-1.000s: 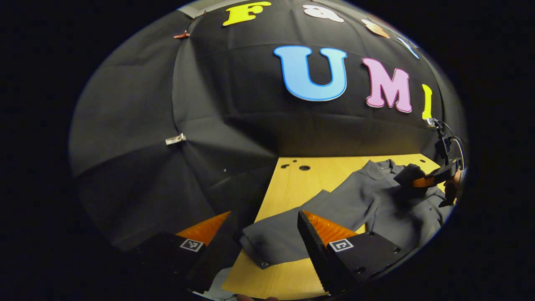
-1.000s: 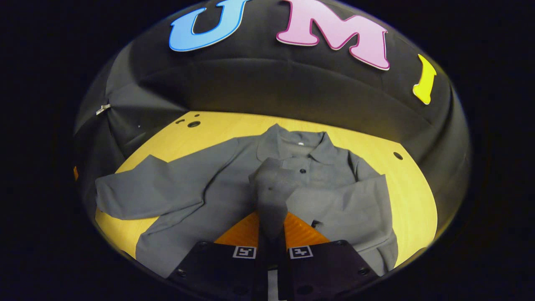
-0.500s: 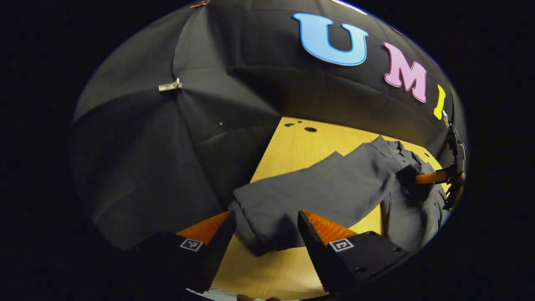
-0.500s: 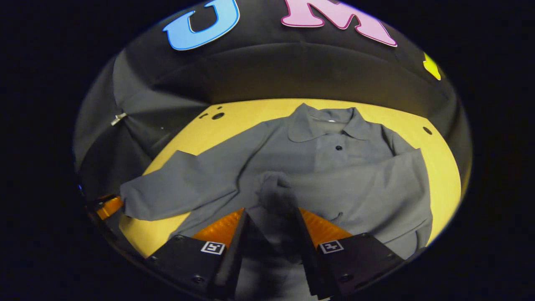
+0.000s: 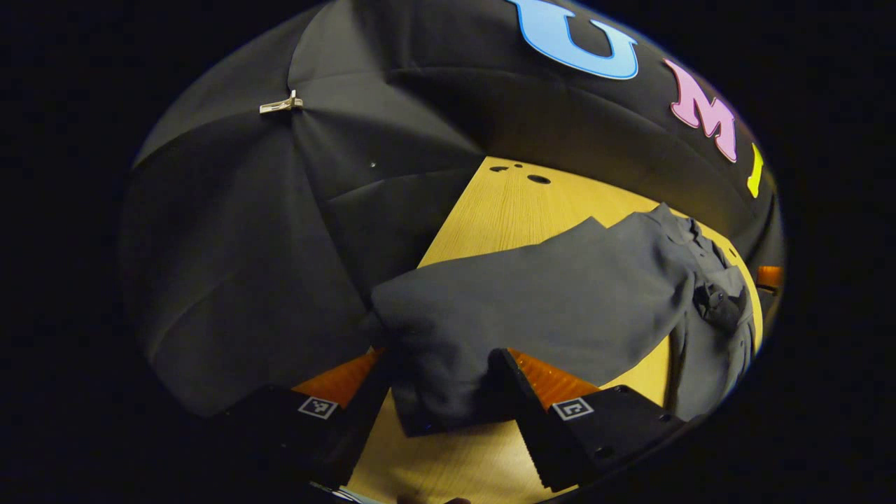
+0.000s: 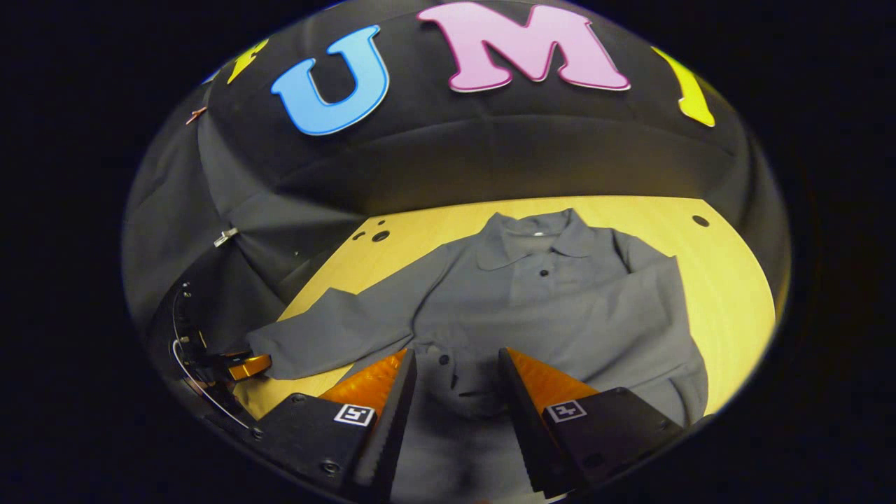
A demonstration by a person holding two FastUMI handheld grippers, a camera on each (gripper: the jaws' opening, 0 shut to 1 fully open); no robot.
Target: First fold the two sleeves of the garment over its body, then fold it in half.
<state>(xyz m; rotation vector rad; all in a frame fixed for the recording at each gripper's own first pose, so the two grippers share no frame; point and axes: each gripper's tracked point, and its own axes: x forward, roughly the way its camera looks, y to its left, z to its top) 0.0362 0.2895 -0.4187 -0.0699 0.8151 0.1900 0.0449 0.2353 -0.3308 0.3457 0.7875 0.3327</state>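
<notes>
A grey collared garment (image 6: 553,308) lies face up on the yellow wooden bench (image 6: 728,294), its collar toward the far edge by the black cloth wall (image 6: 490,154). In the right gripper view, the garment's right sleeve (image 6: 630,308) is folded across its body, the cuff resting near the placket just ahead of the right tool (image 6: 456,371), whose fingers stand wide apart above the cloth and grip nothing. The left sleeve (image 5: 532,294) stretches out flat toward the bench's left edge. In the left gripper view, the left tool (image 5: 437,381) sits at that sleeve's cuff end, its fingers spread wide with the cuff lying between them; whether either finger touches the fabric cannot be told. In the right gripper view, the left tool (image 6: 241,365) appears again at the bench's near-left corner, just beside the cuff, with a cable (image 6: 185,364) curling behind it. Small round holes (image 6: 378,234) mark the bench's far-left corner.
</notes>
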